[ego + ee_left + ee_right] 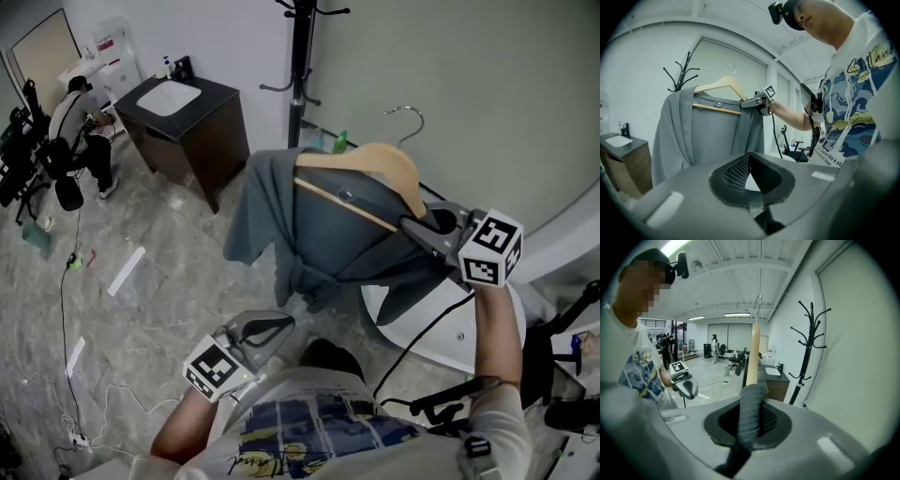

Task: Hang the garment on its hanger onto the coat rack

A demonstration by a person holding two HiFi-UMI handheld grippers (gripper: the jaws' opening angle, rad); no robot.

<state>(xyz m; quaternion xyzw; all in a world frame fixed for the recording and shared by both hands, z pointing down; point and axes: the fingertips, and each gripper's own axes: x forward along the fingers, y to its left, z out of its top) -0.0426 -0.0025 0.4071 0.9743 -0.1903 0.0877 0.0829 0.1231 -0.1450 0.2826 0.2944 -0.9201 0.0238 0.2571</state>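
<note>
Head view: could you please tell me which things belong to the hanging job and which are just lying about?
Job in hand:
grey garment; wooden hanger; coat rack; right gripper, clamped on the garment-covered hanger end; left gripper, empty.

Lying about:
sink cabinet; white floor strips; floor cable.

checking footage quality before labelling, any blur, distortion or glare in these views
Head view: evenly lit, sharp, wall lines bowed. Left gripper view: heavy fisheye, dark corners, near foreground soft, garment crisp. Right gripper view: same fisheye, bright ceiling light top left, hanger clear.
</note>
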